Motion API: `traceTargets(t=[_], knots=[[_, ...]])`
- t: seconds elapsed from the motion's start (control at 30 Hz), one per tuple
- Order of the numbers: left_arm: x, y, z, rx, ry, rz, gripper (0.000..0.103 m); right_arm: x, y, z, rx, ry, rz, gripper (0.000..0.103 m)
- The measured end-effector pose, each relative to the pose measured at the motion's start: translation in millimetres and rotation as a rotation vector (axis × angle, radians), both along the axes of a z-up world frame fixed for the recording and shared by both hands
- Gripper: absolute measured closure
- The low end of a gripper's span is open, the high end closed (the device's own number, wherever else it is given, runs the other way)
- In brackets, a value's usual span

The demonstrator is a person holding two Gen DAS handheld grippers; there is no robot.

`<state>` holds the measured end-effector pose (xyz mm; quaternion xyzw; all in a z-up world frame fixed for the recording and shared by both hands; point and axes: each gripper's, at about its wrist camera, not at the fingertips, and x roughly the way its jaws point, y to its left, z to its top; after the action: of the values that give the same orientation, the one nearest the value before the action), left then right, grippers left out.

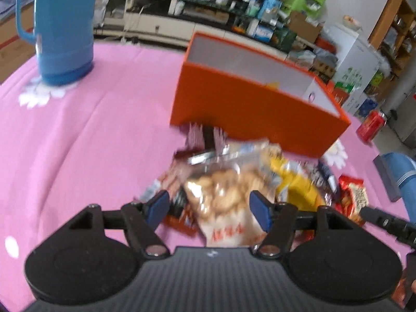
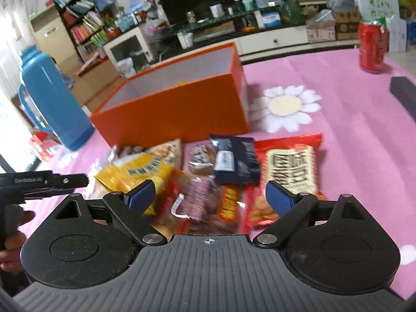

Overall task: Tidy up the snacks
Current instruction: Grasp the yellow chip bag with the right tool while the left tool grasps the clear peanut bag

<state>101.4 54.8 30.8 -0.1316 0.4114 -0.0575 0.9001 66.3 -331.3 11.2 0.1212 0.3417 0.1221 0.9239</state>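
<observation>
A pile of snack packets lies on the pink cloth in front of an orange box [image 1: 247, 109] [image 2: 176, 114], which is open at the top with something small and yellow inside. My left gripper [image 1: 209, 209] is open above a clear bag of biscuits [image 1: 226, 195], its blue pads to either side and clear of it. My right gripper [image 2: 211, 195] is open wide over a blurred red and brown packet [image 2: 205, 202]. Around it lie a yellow bag [image 2: 140, 171] [image 1: 299, 184], a dark blue packet [image 2: 234, 161] and a red packet with a cream label [image 2: 288, 166] [image 1: 353, 195].
A tall blue thermos [image 1: 65, 26] [image 2: 49, 98] stands left of the box. A red can [image 2: 373, 49] [image 1: 370, 127] stands at the far right, with a dark grey box [image 2: 405, 96] nearer. A white daisy print [image 2: 286, 106] marks the cloth right of the box.
</observation>
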Motion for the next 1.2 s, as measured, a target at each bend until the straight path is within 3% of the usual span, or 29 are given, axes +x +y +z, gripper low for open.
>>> traceTargets(t=[0.1, 0.27, 0.43, 0.6, 0.7, 0.77, 0.87, 1.0, 1.13, 1.2], knots=[[1, -9, 0, -0.017, -0.004, -0.05, 0.036, 2, -7, 0, 0.005, 0.0, -0.019, 0.02], [14, -41, -3, 0.103, -0.023, -0.07, 0.034, 14, -6, -1, 0.067, 0.022, -0.017, 0.02], [25, -62, -5, 0.195, -0.056, -0.073, 0.032, 19, 5, 1, 0.061, 0.019, 0.008, 0.018], [20, -53, -5, 0.215, -0.039, -0.101, 0.031, 24, 13, 0, 0.075, 0.02, 0.022, 0.018], [12, -32, -8, 0.183, 0.0, -0.108, 0.031, 27, 21, 3, 0.089, 0.011, 0.032, 0.018], [7, -17, -12, 0.201, 0.023, -0.098, 0.031, 29, 30, 5, 0.092, -0.003, 0.054, 0.018], [-1, -3, -14, 0.239, 0.011, -0.101, 0.031, 32, 54, 8, 0.059, -0.016, 0.083, 0.017], [-2, 6, -11, 0.209, 0.009, -0.122, 0.031, 40, 94, 6, -0.015, -0.026, 0.13, 0.017], [-5, 7, -5, 0.182, -0.025, -0.149, 0.029, 54, 123, 5, -0.113, -0.053, 0.095, 0.018], [-6, 7, -7, 0.183, -0.022, -0.149, 0.029, 62, 130, 1, -0.121, -0.03, 0.101, 0.024]])
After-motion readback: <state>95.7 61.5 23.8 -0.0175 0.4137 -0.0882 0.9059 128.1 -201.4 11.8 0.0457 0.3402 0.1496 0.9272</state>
